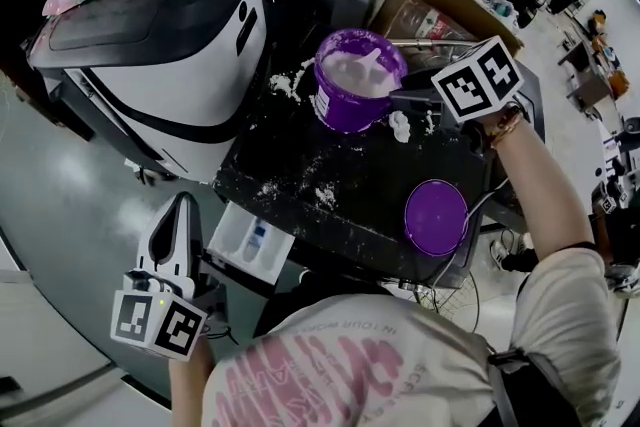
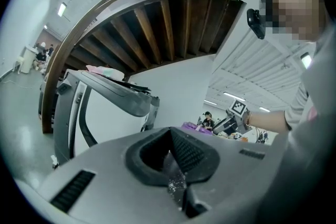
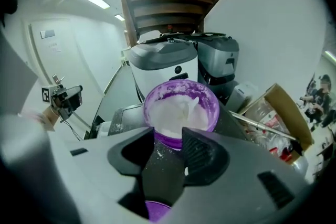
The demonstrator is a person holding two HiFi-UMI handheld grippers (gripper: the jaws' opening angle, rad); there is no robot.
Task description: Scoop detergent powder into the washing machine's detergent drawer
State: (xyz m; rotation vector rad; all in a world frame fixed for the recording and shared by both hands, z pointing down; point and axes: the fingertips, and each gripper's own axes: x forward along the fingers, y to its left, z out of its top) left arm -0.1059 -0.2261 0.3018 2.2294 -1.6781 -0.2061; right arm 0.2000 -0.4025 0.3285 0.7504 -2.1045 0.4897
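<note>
Right claw (image 3: 168,136): spread wide, empty, angled down just short of the open purple tub (image 1: 345,110) on the worktop (image 1: 330,177). Tub holds white detergent powder (image 1: 352,71). Left claw (image 2: 170,136): pressed together, nothing gripped, near the pulled-out detergent drawer (image 1: 250,240).

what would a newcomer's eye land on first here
The open purple tub of white powder stands on a dark top, with the right gripper open close beside it. Its purple lid lies flat nearer the person, and spilled powder is scattered across that top. Below the front edge, a white detergent drawer stands pulled out.
</note>
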